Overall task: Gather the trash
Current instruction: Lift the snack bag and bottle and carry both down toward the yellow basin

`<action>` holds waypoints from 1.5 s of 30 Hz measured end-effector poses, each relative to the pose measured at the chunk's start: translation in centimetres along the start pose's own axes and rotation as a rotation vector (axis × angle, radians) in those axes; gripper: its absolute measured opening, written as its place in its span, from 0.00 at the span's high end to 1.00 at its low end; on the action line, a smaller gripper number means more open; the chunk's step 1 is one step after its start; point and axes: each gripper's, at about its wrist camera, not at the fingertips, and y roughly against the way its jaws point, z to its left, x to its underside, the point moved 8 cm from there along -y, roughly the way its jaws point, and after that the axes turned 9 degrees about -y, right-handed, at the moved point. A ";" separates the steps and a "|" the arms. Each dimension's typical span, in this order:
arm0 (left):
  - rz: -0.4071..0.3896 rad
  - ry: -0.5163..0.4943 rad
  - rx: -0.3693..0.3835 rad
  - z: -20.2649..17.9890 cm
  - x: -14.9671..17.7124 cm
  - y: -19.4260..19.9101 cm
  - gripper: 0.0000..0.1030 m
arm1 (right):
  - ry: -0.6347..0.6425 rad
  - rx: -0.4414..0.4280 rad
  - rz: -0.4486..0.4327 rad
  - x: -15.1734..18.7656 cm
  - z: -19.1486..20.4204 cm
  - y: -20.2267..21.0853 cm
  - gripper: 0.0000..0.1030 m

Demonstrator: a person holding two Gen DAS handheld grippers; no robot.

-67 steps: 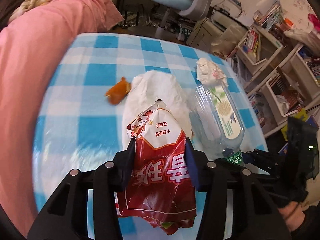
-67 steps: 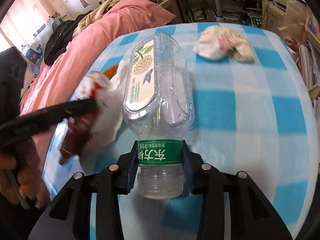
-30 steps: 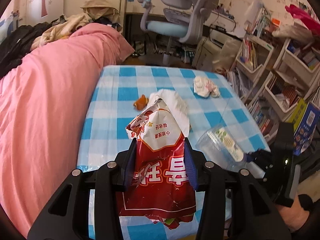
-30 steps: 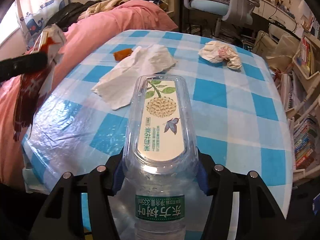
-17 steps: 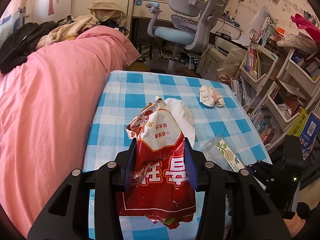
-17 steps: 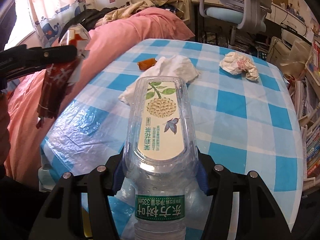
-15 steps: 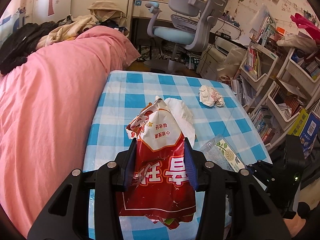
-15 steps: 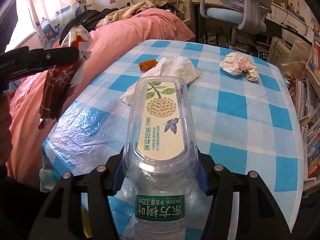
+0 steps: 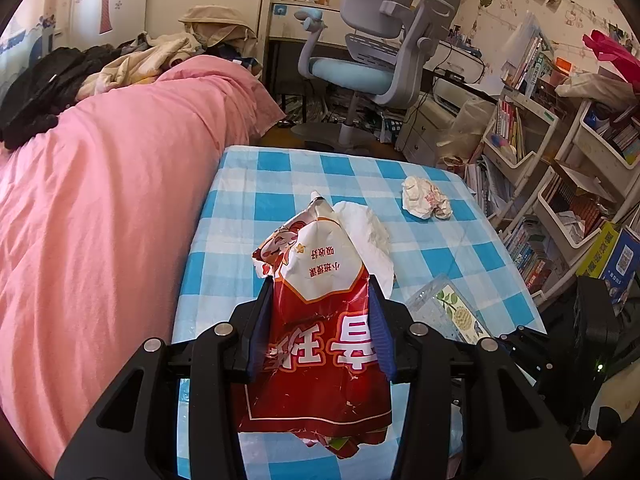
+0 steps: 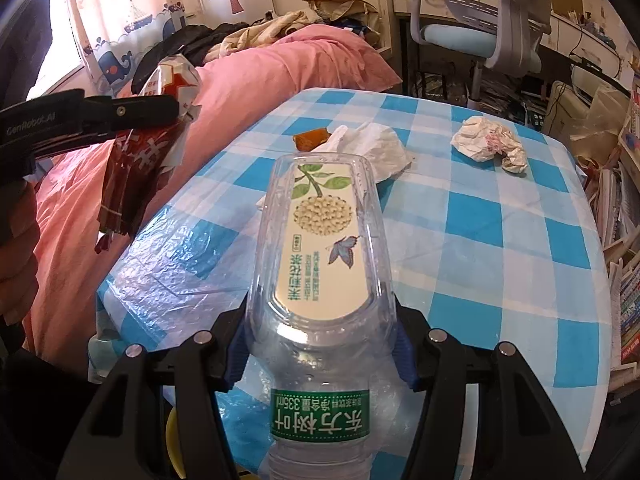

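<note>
Both my hands now lifted back off table vs earlier. L gripper still clamps snack bag, R gripper clamps bottle. Tissue, paper wad, peel left on table

A pink duvet fills the frame's left, a blue-checked tablecloth covers the centre, a grey-blue desk chair stands upper middle, and crowded bookshelves line the right.
</note>
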 end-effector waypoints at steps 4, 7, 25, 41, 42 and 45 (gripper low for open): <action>-0.002 0.001 0.000 0.1 -0.1 0.1 0.60 | 0.010 -0.010 0.000 0.1 0.4 0.0 0.45; -0.004 0.001 -0.001 0.2 -0.2 0.2 0.60 | 0.018 -0.016 0.003 0.2 0.7 -0.1 0.45; -0.007 0.001 -0.002 0.1 -0.2 0.3 0.60 | 0.048 -0.036 0.012 0.5 1.5 -0.3 0.45; -0.023 0.029 -0.017 1.6 -0.2 1.6 0.60 | 0.111 -0.085 0.023 1.6 3.6 0.1 0.45; -0.024 0.038 -0.022 2.1 0.0 1.9 0.60 | 0.120 -0.092 0.030 1.9 3.9 0.1 0.45; -0.021 0.061 -0.038 3.3 1.0 2.7 0.60 | 0.148 -0.113 0.052 3.1 5.0 0.5 0.45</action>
